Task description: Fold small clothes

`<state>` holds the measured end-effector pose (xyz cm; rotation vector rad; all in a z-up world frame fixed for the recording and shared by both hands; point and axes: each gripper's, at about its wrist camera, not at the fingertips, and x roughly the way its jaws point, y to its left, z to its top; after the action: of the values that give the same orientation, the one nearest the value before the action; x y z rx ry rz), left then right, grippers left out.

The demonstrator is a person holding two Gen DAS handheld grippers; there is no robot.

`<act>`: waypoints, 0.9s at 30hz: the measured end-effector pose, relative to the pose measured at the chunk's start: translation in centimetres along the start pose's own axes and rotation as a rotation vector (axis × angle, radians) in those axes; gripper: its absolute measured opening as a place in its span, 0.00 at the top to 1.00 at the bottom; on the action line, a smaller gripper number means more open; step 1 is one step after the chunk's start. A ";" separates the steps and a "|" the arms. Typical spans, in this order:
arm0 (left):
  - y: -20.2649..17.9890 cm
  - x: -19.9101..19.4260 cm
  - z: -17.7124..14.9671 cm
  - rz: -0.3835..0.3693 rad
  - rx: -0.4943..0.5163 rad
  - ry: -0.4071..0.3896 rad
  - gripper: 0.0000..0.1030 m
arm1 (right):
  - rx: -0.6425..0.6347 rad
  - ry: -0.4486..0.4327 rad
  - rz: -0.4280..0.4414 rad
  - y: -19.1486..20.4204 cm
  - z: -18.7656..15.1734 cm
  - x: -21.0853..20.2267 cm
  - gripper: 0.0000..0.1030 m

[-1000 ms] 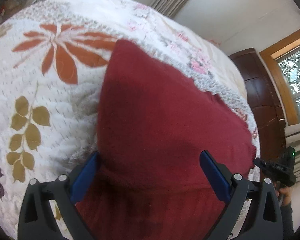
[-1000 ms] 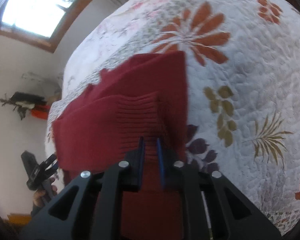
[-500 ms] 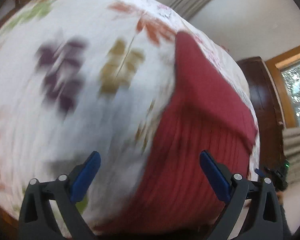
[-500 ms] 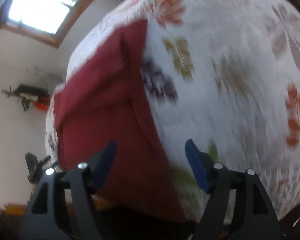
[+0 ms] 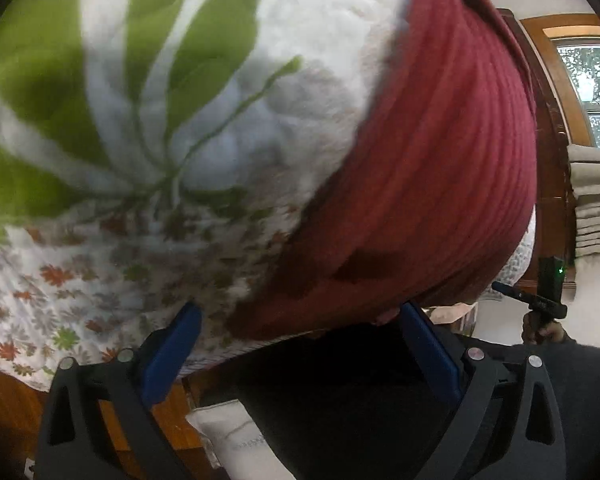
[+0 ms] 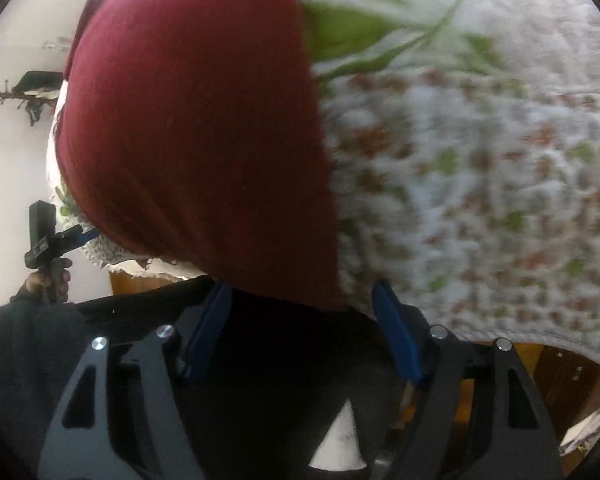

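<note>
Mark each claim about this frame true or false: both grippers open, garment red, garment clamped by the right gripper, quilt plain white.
1. Both grippers are open. True: the left gripper and the right gripper each show blue fingers spread apart.
2. The garment is dark red knit. True: the red garment lies on the bed.
3. The right gripper clamps the garment. False: nothing is held between its fingers.
4. The quilt is plain white. False: the quilt has green leaves and small flowers.
</note>
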<state>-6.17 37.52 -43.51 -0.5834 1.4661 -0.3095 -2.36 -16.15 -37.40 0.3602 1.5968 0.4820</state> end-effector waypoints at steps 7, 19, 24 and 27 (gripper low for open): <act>-0.4 0.5 -0.3 0.005 0.046 -0.031 0.04 | 0.001 -0.017 0.026 0.4 1.4 2.2 0.39; -1.4 5.0 0.6 -0.018 0.070 0.027 0.04 | 0.035 -0.004 0.070 -0.7 1.7 1.3 0.51; -0.4 4.6 1.1 -0.101 0.001 0.078 0.15 | 0.011 0.029 0.110 -0.3 1.4 0.8 0.61; 0.1 4.5 1.2 -0.132 -0.003 0.112 0.54 | 0.026 0.033 0.121 -1.1 1.3 0.7 0.64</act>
<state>-4.53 35.37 -47.32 -0.6760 1.5390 -0.4493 -1.01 -16.63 -38.58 0.4728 1.6205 0.5625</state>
